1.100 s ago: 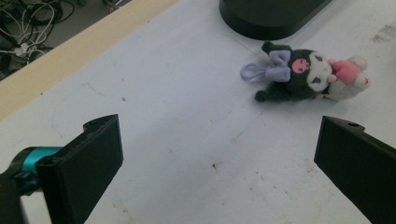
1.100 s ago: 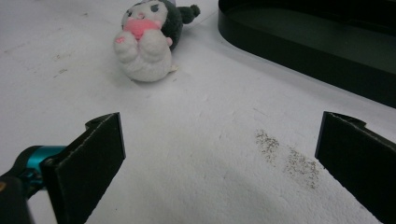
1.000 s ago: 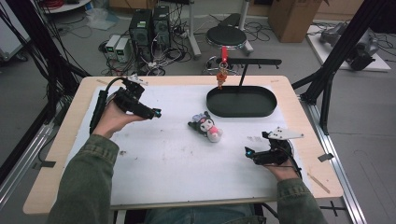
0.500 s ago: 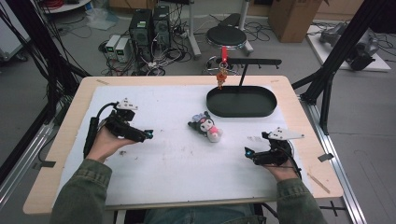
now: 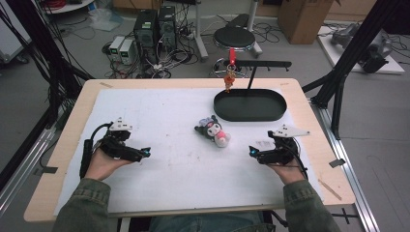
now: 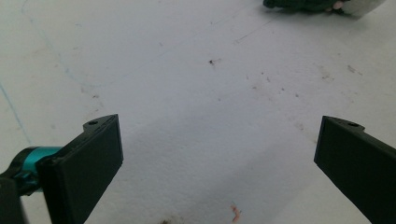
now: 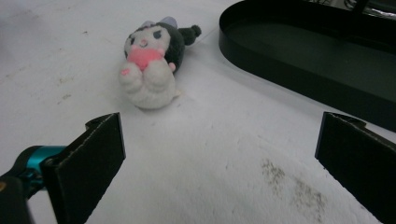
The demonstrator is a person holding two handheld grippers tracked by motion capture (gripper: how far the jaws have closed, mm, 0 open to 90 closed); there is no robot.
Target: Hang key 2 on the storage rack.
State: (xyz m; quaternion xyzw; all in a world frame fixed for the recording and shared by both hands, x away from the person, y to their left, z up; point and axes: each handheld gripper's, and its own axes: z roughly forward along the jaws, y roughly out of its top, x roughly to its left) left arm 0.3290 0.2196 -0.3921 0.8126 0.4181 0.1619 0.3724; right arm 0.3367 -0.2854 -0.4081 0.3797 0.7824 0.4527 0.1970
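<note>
A small plush doll (image 5: 213,130) with a black head, white body and pink heart lies on the white mat, mid-table; the right gripper view has the doll (image 7: 150,65) ahead and left of the jaws. Behind it sits a black oval tray (image 5: 250,115), whose wall (image 7: 299,70) fills that view's upper right. My left gripper (image 5: 145,153) rests low at the left of the mat, open, jaws pointing right with only bare mat between them (image 6: 219,154). My right gripper (image 5: 251,152) is open at the right, pointing left toward the doll, nothing held (image 7: 219,154).
A black stand (image 5: 261,64) behind the tray carries a hanging red keychain charm (image 5: 229,77). The wooden table edge (image 5: 63,145) frames the white mat (image 5: 183,179). On the floor beyond are computers, cables, a stool (image 5: 234,36) and boxes.
My left hand and gripper have come down and back toward the near left of the mat, settling low. The right gripper and the doll have stayed put.
</note>
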